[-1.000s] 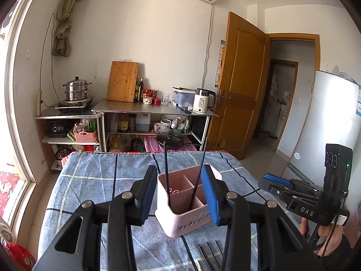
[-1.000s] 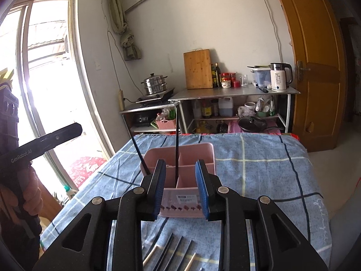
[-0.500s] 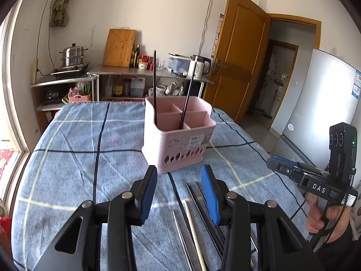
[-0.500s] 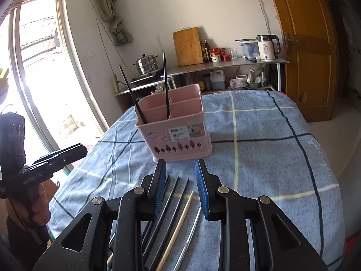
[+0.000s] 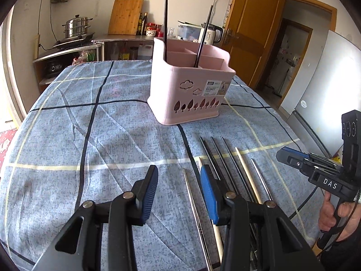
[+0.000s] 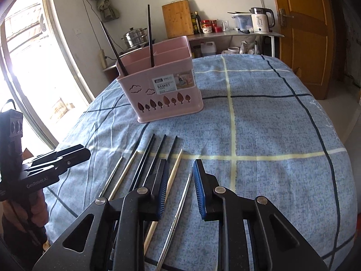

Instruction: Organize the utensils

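A pink utensil basket (image 5: 189, 85) (image 6: 162, 90) stands on the blue checked cloth with two black chopsticks (image 5: 165, 22) (image 6: 150, 36) upright in it. Several chopsticks lie side by side in front of it: black ones (image 5: 223, 158) (image 6: 146, 155), pale wooden ones (image 5: 247, 174) (image 6: 174, 171) and metal ones (image 5: 194, 205) (image 6: 178, 212). My left gripper (image 5: 178, 183) is open, low over the leftmost metal chopstick. My right gripper (image 6: 180, 178) is open over the rightmost metal chopstick. Each gripper shows at the edge of the other's view (image 5: 315, 169) (image 6: 52, 160).
The cloth-covered table (image 6: 270, 124) drops off at its right and far edges. Behind stand a metal shelf with a kettle (image 6: 261, 20), cutting board (image 5: 126, 15) and steamer pot (image 5: 76, 26). A wooden door (image 6: 304, 29) is at the right, a window (image 6: 27, 56) at the left.
Both grippers have pulled back from the basket and dropped low over the row of chopsticks on the cloth. Both jaws stayed open and empty.
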